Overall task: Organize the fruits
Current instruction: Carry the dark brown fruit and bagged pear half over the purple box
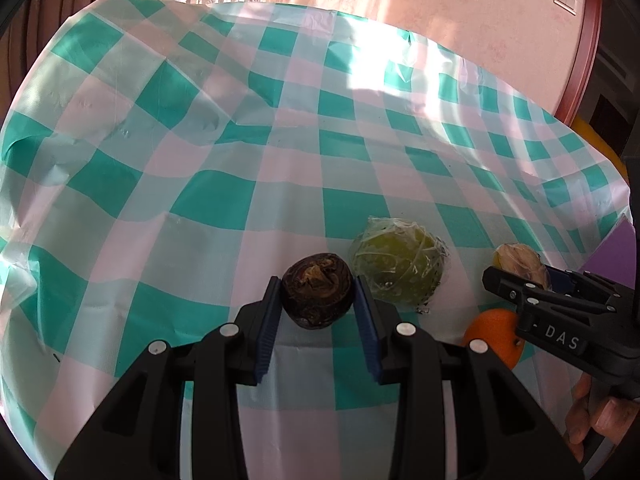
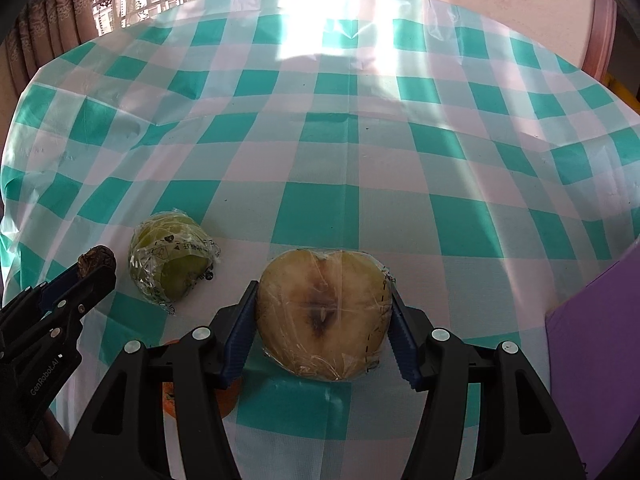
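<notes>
The left gripper (image 1: 318, 308) is clamped on a dark wrinkled fruit (image 1: 318, 295); the right gripper (image 2: 324, 320) grips a wrapped apple half (image 2: 323, 314). Only the left view shows the orange (image 1: 494, 334) clearly. Both grippers tilt down over the checked tablecloth (image 2: 320, 128), a wrapped green fruit (image 2: 170, 262) between them.

dark wrinkled fruit (image 1: 318, 295), wrapped green fruit (image 1: 398, 265), wrapped apple half (image 2: 324, 314), orange (image 1: 496, 334)

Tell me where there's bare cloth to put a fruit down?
Everything beyond the wrapped green fruit toward the window is bare checkered tablecloth. It is crowded near the tongs: dark fruit, halved apple, orange, purple box.
</notes>
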`<state>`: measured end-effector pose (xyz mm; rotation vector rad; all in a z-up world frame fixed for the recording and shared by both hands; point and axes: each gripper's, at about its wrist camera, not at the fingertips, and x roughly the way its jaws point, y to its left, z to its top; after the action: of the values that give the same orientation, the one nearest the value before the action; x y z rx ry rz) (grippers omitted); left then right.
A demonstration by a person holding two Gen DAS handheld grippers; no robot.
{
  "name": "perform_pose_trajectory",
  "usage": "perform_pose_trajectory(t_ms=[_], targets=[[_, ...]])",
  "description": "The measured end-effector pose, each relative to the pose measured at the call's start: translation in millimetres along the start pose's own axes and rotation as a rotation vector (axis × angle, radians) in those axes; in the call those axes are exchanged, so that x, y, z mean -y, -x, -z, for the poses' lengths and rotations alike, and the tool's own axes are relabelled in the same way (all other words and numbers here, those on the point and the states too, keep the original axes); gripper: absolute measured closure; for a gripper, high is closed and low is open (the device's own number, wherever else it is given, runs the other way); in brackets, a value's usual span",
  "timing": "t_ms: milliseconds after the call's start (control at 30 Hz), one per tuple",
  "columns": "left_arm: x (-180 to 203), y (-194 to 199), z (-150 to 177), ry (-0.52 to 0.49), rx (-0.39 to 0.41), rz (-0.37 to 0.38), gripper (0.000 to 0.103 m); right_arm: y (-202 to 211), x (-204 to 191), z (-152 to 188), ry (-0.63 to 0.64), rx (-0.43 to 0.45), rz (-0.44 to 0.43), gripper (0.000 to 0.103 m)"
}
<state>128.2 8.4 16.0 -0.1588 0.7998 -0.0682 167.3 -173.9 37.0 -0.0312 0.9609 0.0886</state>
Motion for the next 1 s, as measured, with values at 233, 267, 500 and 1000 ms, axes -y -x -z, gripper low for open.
perform_pose_trajectory(t_ms=[233, 267, 500, 1000], targets=[[1, 3, 0, -0.005, 0.018, -0.003, 0.067, 15, 21, 21, -0.047, 0.013, 0.006, 0.045], [2, 3, -1, -0.005, 0.022, -0.005, 0.067, 18, 23, 24, -0.052, 0.015, 0.006, 0.045], [5, 9, -3, -0.023, 0.043, -0.002, 0.067, 54, 33, 39, -0.068, 0.062, 0.004, 0.045], [56, 59, -18, -0.108, 0.118, 0.056, 0.067, 140, 54, 43, -0.105, 0.189, -0.040, 0.045]])
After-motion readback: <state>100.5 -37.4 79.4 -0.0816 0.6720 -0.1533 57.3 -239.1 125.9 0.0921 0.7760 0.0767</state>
